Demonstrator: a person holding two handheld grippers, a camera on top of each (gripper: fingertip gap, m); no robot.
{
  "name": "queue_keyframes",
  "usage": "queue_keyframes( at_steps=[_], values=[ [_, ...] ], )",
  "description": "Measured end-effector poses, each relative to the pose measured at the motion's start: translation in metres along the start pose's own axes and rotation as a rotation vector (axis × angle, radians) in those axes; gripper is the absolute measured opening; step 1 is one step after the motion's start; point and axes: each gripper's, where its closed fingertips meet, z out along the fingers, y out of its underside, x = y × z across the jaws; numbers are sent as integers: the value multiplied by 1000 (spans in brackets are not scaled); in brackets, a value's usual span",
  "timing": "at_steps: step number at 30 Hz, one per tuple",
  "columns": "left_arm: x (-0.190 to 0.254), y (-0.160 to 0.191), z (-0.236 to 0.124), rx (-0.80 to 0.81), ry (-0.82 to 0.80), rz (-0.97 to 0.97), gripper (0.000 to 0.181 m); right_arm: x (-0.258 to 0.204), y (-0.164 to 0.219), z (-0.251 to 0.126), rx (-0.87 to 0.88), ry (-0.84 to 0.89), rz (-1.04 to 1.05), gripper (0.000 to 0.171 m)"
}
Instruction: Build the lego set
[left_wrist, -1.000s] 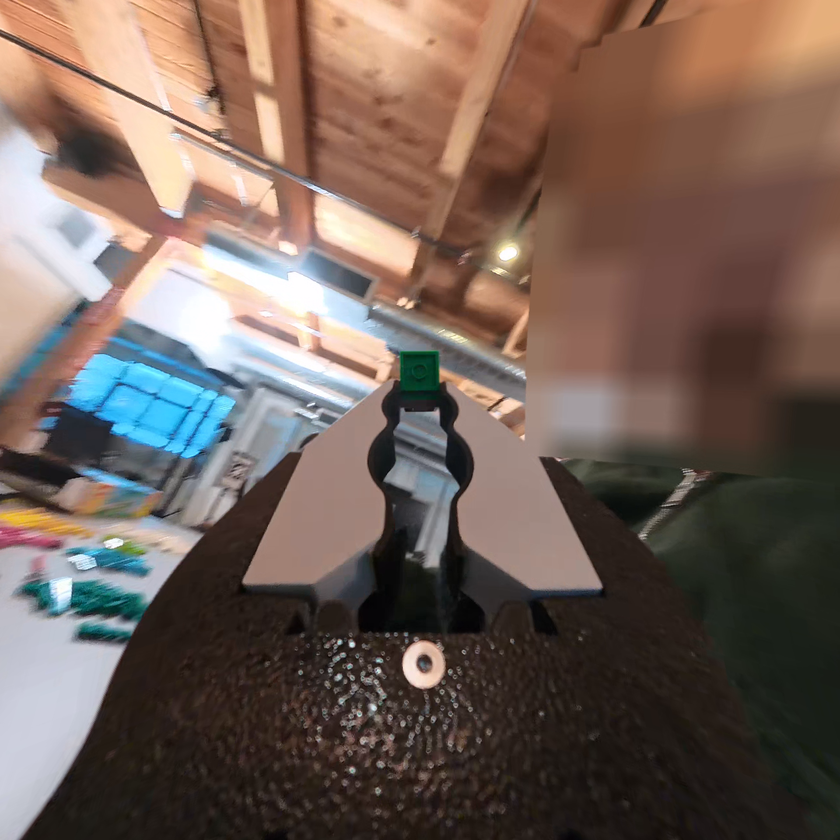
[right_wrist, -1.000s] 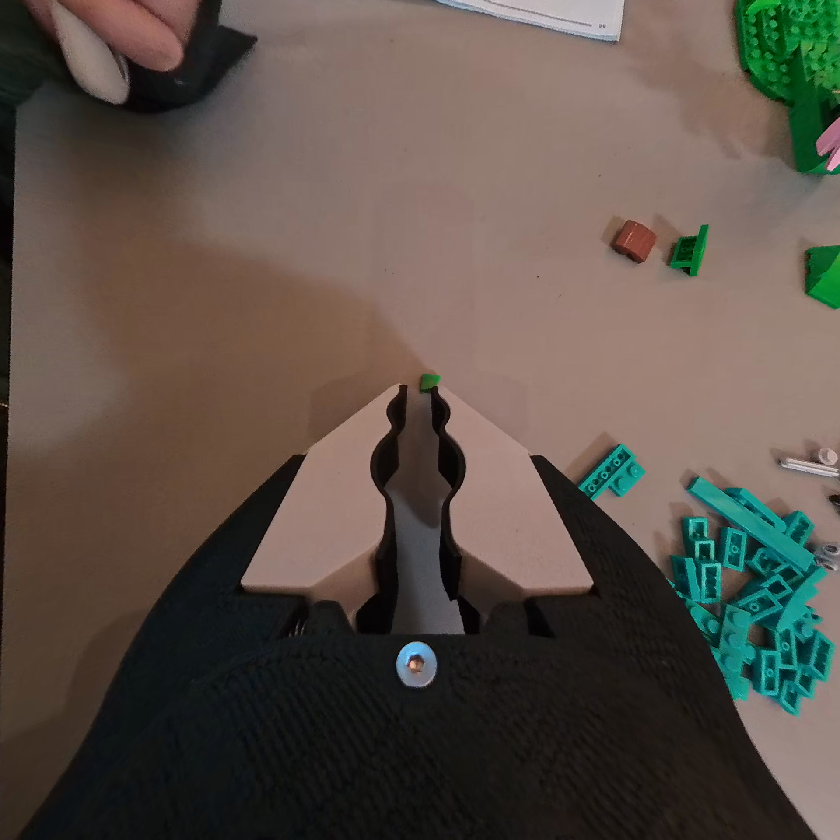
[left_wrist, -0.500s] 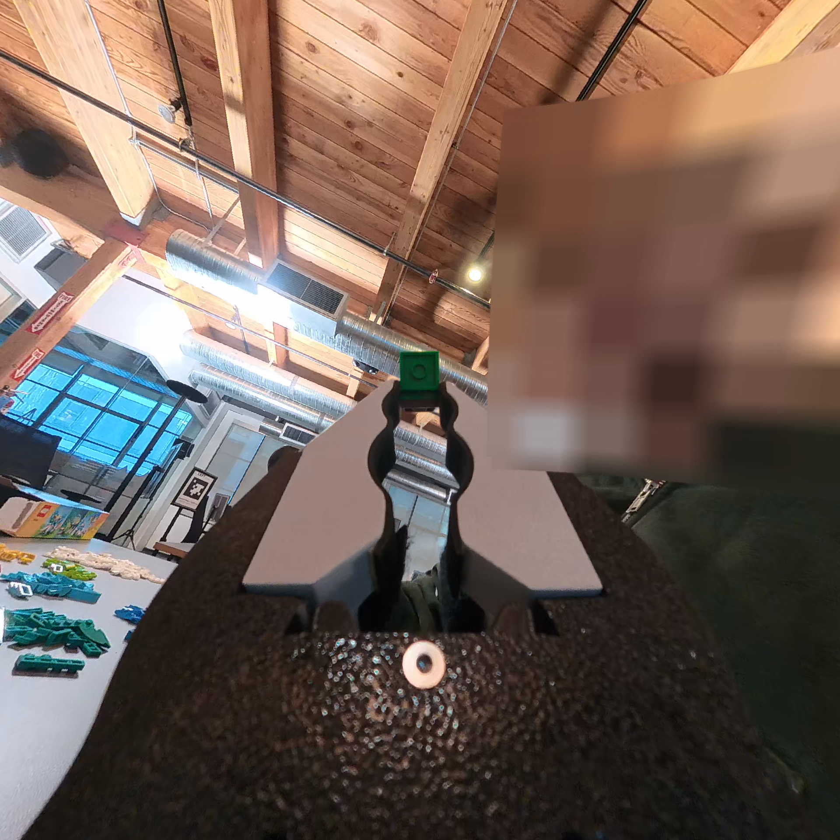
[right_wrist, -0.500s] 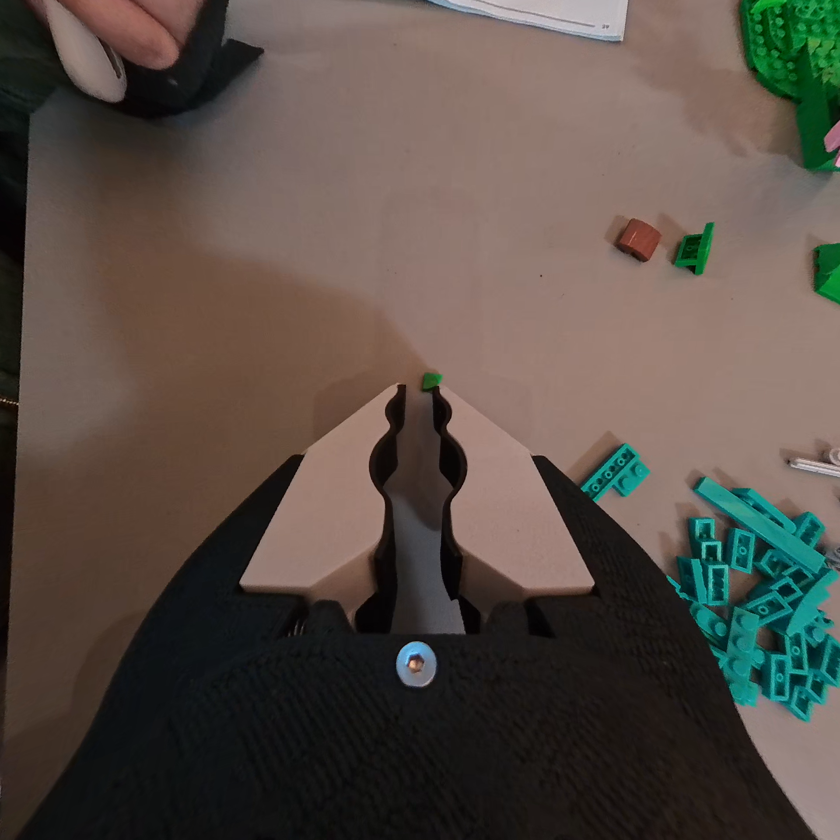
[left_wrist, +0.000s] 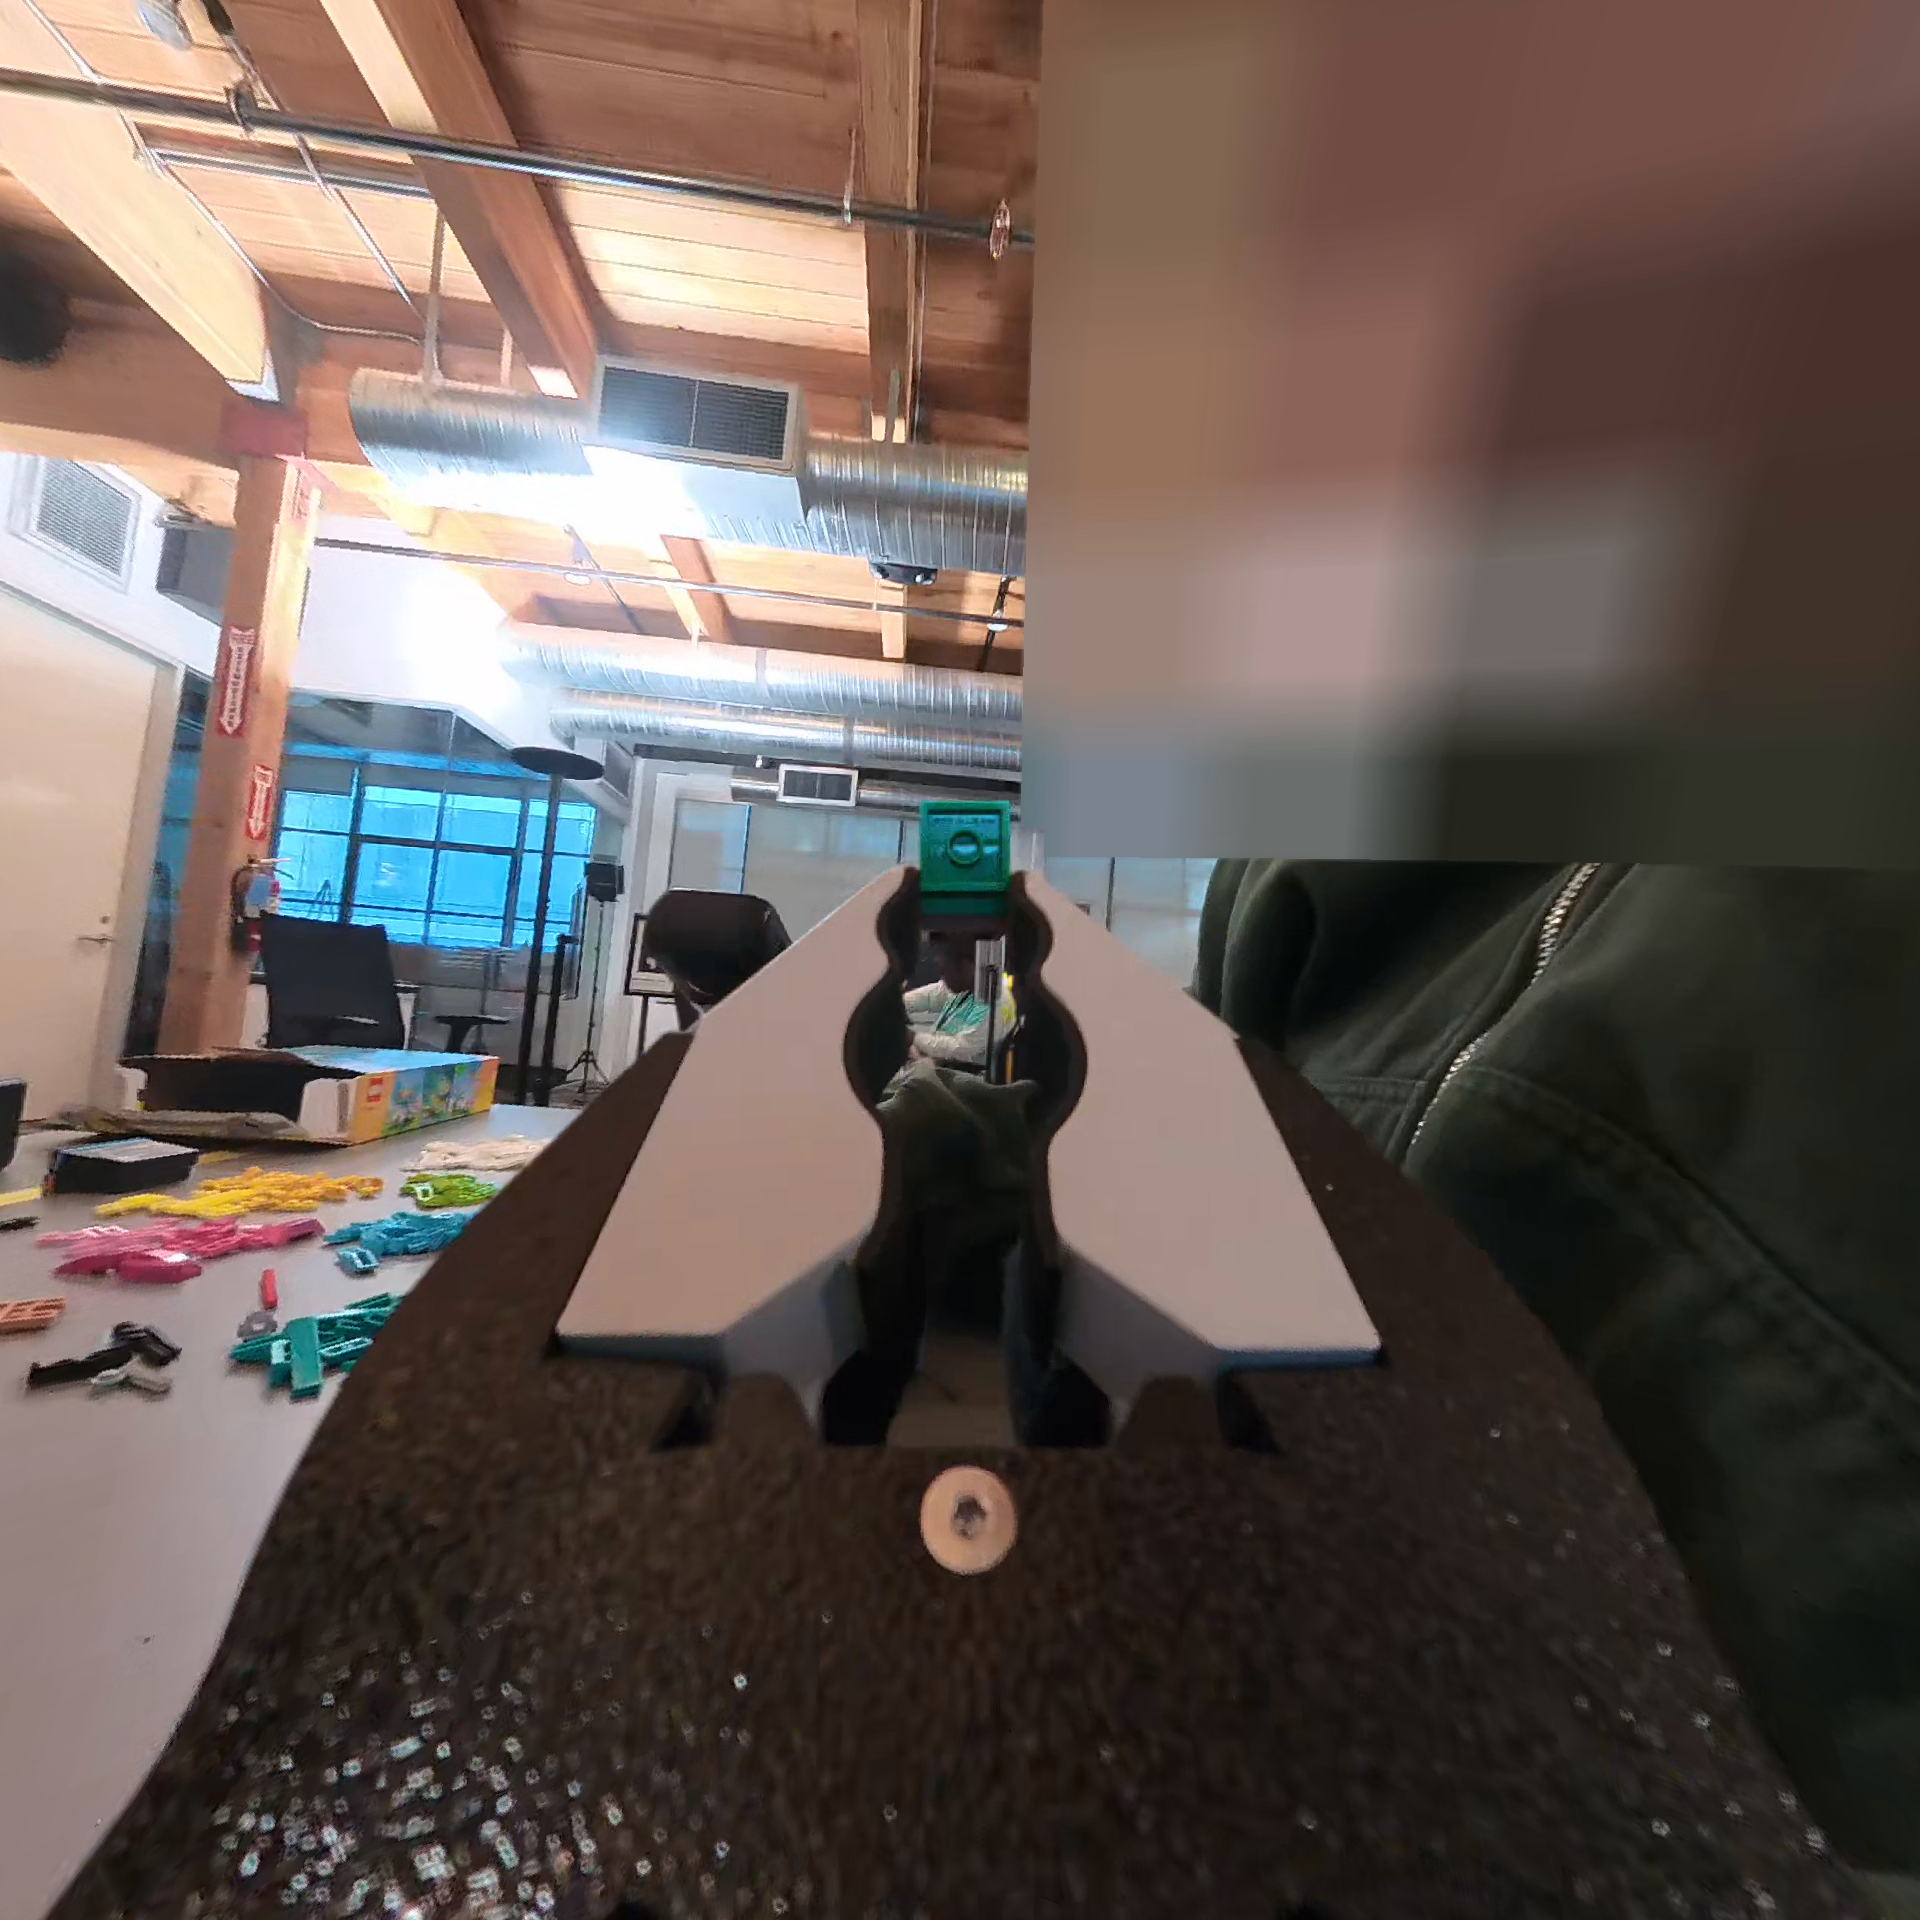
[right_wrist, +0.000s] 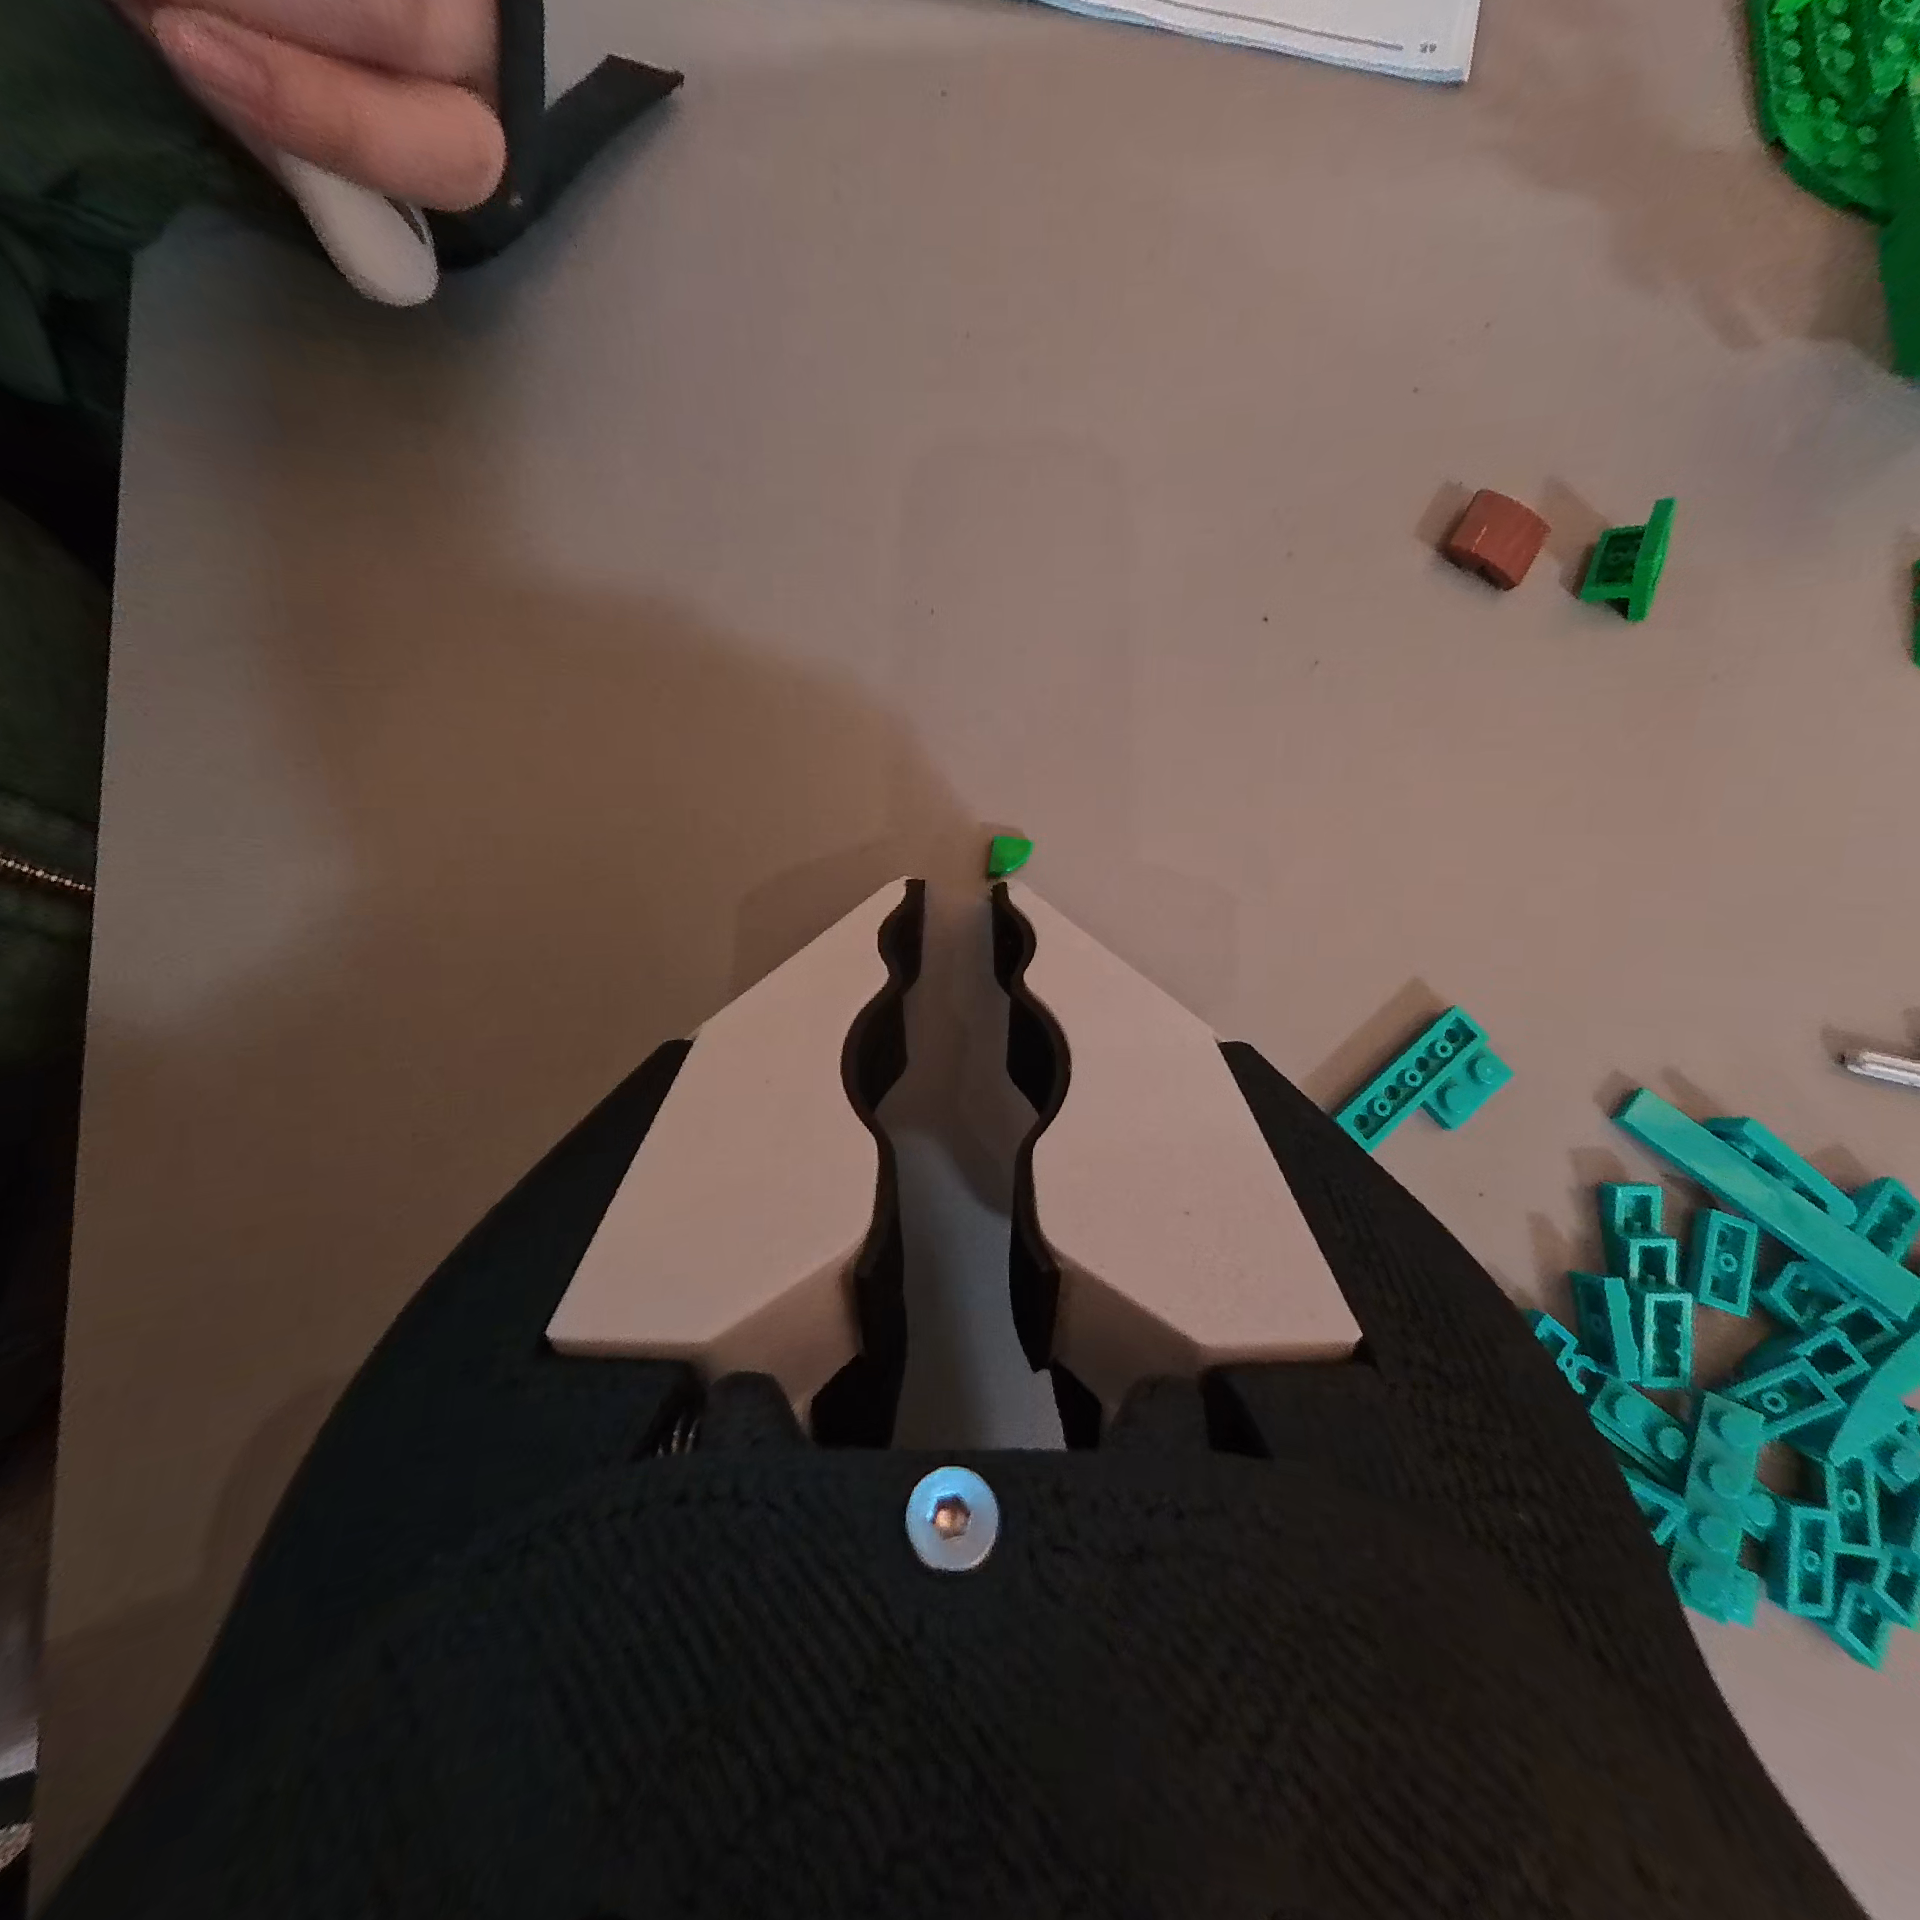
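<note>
**Left wrist view: green plate pinched at the tips, right tool parted above the bench**

The left tool (left_wrist: 964, 883) is closed on a small green square plate (left_wrist: 965, 850), which sits between the very tips and shows one round stud toward the camera. This tool is raised off the bench (left_wrist: 94, 1507) and points across the room. To its right, close by, is a person's dark green jacket (left_wrist: 1621, 1195). To its left, lower down on the bench, lie piles of teal (left_wrist: 312, 1345), pink (left_wrist: 171, 1245) and yellow pieces (left_wrist: 249, 1190), and farther off a cardboard set box (left_wrist: 400, 1091).

In the right wrist view the right tool (right_wrist: 954, 885) looks down on the bench (right_wrist: 727, 468) with its jaws a little apart and nothing between them. A tiny bright green piece (right_wrist: 1008, 854) lies just beyond its right tip. Farther right of the tool are a brown piece (right_wrist: 1494, 536) and a green bracket piece (right_wrist: 1627, 561) side by side, and nearer, a heap of teal pieces (right_wrist: 1766, 1382). At the far left a hand (right_wrist: 343, 114) holds a dark grip.
</note>
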Motion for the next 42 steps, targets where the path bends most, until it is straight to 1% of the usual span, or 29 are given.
queue_keyframes(
  at_steps=[9, 21, 27, 29, 33, 36, 42],
  values=[
    [-5, -2, -2, 16, -17, -40, 14, 1, -1, 0, 13, 2, 6, 12],
    [-8, 1, -2, -2, -29, -56, 14, 3, -3, 3, 28, 16, 11, 12],
    [-9, 2, -2, -4, -34, -66, 14, -5, -3, 2, 20, -34, 6, 10],
    [-10, 2, -2, -5, -35, -68, 14, 0, -4, 2, 30, -10, 8, 10],
    [-9, 3, -2, -10, -34, -68, 14, 6, -9, 2, 63, 17, 16, 16],
    [-9, 3, -2, -13, -33, -69, 14, 4, -8, 6, 49, 8, 7, 21],
    [-9, 3, -2, -13, -33, -70, 14, -1, -6, 5, 34, -15, 3, 18]
  ],
)
